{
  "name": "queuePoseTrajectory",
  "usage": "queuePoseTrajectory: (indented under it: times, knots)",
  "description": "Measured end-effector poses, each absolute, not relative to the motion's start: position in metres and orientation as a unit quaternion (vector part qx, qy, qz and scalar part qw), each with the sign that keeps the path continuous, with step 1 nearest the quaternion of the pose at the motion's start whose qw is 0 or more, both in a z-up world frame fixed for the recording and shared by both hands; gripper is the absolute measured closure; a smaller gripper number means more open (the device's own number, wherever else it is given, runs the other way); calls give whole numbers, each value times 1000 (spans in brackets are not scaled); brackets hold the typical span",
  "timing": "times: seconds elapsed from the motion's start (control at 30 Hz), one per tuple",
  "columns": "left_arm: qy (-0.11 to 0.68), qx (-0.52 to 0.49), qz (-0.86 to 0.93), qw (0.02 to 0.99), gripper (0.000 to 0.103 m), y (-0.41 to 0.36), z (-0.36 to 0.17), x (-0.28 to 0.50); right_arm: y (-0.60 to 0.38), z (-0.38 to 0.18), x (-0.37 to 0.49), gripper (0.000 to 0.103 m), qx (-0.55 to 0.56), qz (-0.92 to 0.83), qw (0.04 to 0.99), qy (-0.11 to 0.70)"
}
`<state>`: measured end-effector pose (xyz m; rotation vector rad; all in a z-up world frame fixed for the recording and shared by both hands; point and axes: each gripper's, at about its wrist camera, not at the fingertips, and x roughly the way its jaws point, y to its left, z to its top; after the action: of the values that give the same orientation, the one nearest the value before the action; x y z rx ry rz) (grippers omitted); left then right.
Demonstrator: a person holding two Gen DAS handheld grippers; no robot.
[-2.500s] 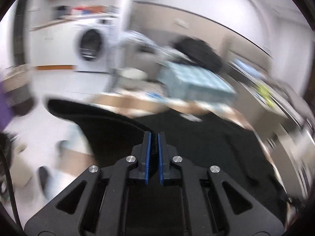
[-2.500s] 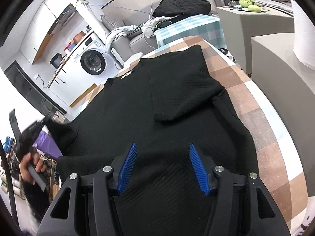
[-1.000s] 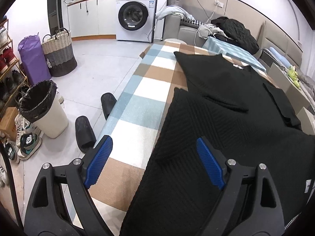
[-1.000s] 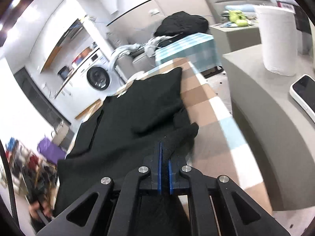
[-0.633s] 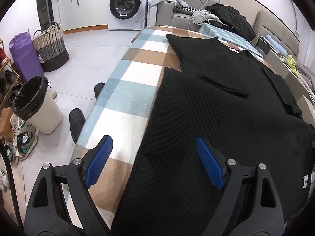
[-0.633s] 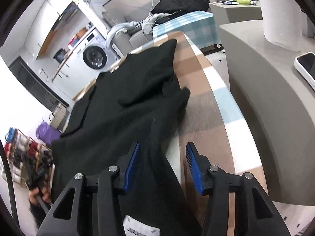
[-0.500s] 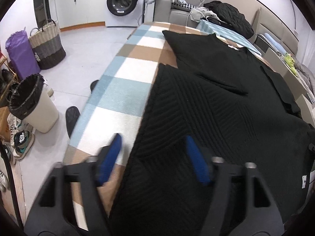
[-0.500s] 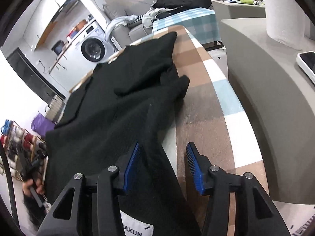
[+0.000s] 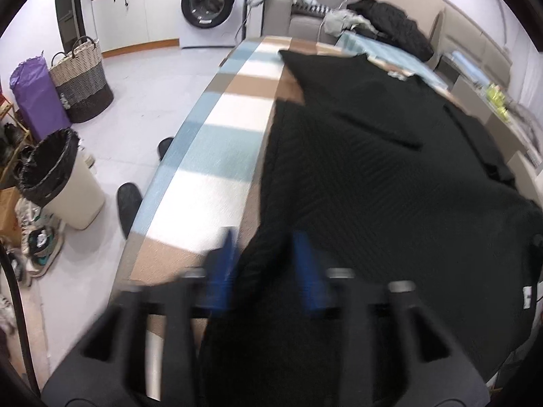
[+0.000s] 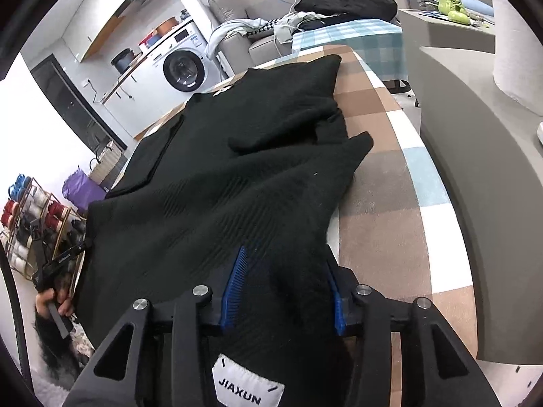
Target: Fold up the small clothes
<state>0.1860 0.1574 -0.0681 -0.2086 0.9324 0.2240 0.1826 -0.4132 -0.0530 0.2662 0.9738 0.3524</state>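
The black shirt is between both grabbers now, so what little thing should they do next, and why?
Probably squeeze shut. The black shirt has both sleeves folded in, and its near hem bunches between the left gripper (opening) and right gripper (closing), so gripping lets them lift it up.

Black garment (image 9: 373,183) covers most of the checked tabletop (image 9: 217,156); bare strip down its left edge, another at right (image 10: 383,210). Grey counter (image 10: 475,169) close on right blocks that side. Bin (image 9: 57,183), slippers (image 9: 129,200) on floor at left.
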Motion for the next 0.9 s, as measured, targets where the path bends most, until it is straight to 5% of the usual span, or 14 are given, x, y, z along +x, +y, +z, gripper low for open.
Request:
queuePoseTrajectory:
  times: [0.17,0.2,0.3,0.33,0.4,0.5,0.9]
  knots:
    - [456,-103,96,879,42,159,-75,182,-412,-54,178,59,123,164,859,469]
    - [453,-97,97,881,49,158,-75,181,-412,-54,177,59,124,163,859,470]
    - [445,-94,79,887,94,155,-74,178,-410,-56,175,59,119,164,860,469]
    - [440,-101,76,889,98,155,-72,177,-408,-56,175,60,113,165,860,469]
    - [426,-102,73,896,99,154,-65,172,-402,-56,175,69,98,165,865,464]
    - [395,-103,68,910,99,152,-49,159,-394,-48,168,98,61,168,883,433]
    - [268,-142,66,951,100,150,20,79,-432,-9,128,99,133,188,915,332]
